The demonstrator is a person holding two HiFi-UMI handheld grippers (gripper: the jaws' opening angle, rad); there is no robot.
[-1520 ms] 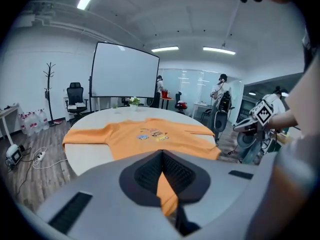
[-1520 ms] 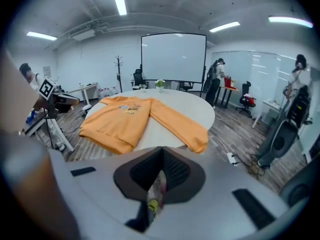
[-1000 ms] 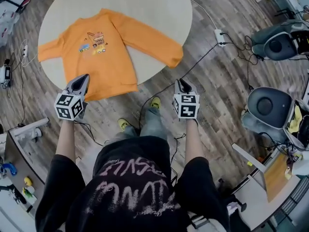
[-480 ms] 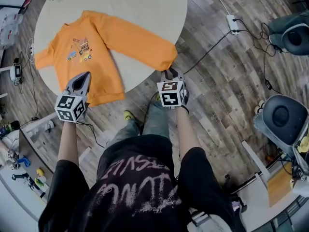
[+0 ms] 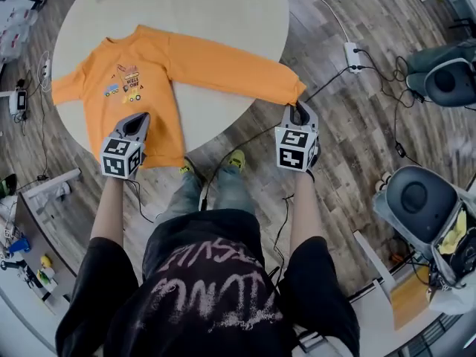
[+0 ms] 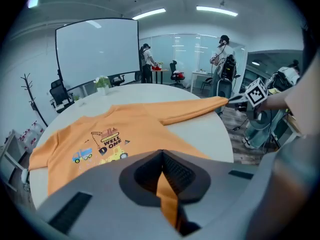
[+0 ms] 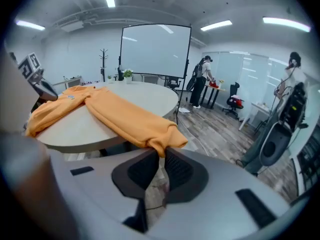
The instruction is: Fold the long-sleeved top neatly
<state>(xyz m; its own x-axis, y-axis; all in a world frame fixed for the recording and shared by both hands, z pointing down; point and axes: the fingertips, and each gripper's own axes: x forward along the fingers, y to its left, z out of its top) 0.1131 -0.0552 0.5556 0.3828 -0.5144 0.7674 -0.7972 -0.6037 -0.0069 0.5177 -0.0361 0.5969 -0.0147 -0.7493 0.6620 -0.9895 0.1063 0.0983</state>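
Orange soft top (image 5: 134, 88), left claw (image 5: 140, 119) clamping hem (image 5: 168, 159), right claw (image 5: 297, 107) (jaws just closing) clamping cuff (image 5: 293, 91)

Matt orange cloth top (image 5: 160, 65) on smooth pale tabletop (image 5: 223, 6) (wood-grain plank floor (image 5: 342, 169) beneath)

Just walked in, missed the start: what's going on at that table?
A person with a gripper in each hand is handling an orange long-sleeved top spread on the round table. The left gripper is shut on its hem; the jaws of the right gripper have just been closing on a sleeve cuff past the table edge. Nothing is folded yet.
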